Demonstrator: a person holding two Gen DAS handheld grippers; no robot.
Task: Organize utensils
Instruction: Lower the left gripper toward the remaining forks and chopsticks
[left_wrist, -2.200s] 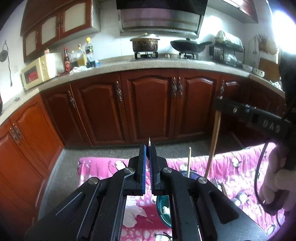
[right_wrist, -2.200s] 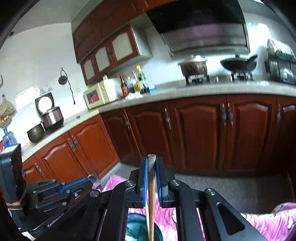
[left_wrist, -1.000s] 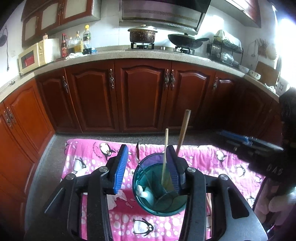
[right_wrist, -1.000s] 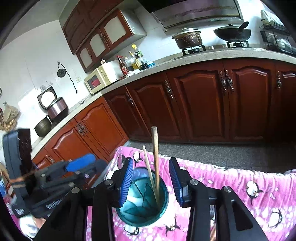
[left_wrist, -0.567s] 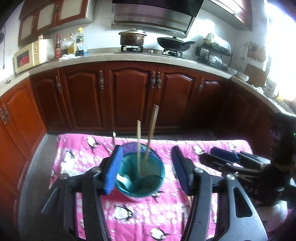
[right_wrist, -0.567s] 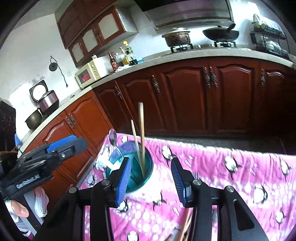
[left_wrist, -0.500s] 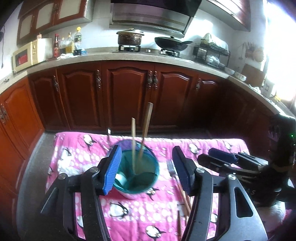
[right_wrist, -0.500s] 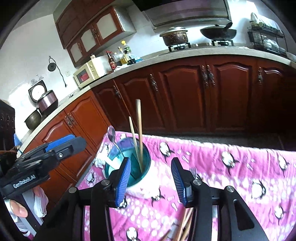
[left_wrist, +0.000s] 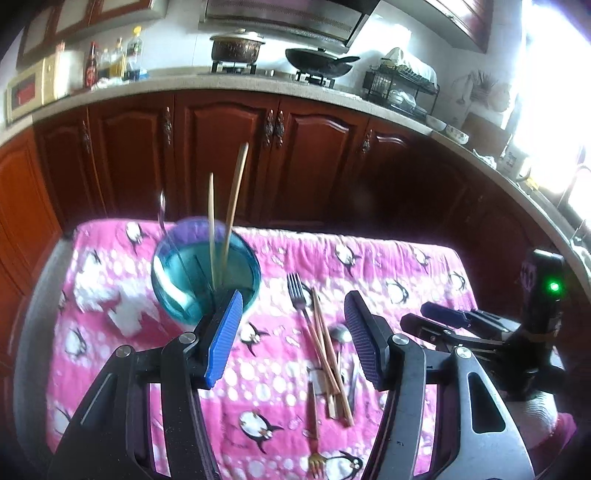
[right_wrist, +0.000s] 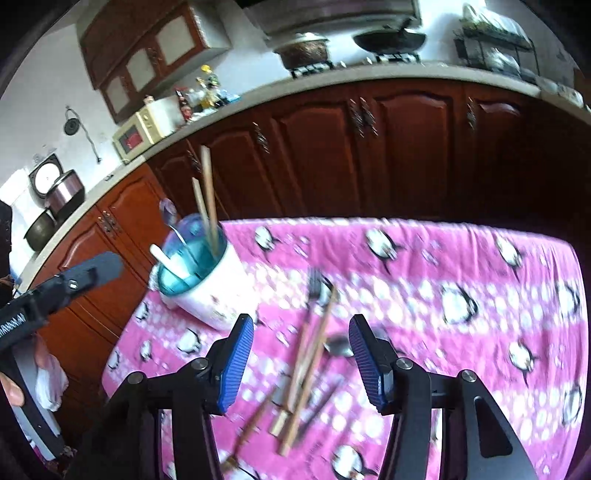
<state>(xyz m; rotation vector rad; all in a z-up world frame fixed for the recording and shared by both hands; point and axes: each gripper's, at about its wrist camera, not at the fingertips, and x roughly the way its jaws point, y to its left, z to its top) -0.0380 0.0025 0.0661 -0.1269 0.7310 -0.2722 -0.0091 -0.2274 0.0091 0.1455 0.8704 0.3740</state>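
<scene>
A white cup with a teal inside (left_wrist: 177, 295) (right_wrist: 210, 295) stands on the pink penguin cloth (left_wrist: 388, 266) (right_wrist: 443, 266). It holds two wooden chopsticks (left_wrist: 231, 210) (right_wrist: 207, 199), a metal spoon (right_wrist: 168, 214) and a white spoon (right_wrist: 170, 264). Loose chopsticks (left_wrist: 325, 343) (right_wrist: 310, 365), a fork (left_wrist: 297, 291) (right_wrist: 316, 284) and a spoon (left_wrist: 340, 334) (right_wrist: 338, 347) lie to the cup's right. My left gripper (left_wrist: 293, 338) is open and empty above them. My right gripper (right_wrist: 301, 360) is open and empty over the same pile.
Dark red kitchen cabinets (left_wrist: 221, 147) run behind the table under a stone counter with a pot (left_wrist: 236, 46) and a wok (left_wrist: 317, 64). A second fork with a wooden handle (left_wrist: 314, 424) lies near the front edge. The cloth's right half holds no utensils.
Both grippers have let go of their utensils into the cup, opened, and moved back and to the right, so the loose pile on the cloth now lies between their fingers.
</scene>
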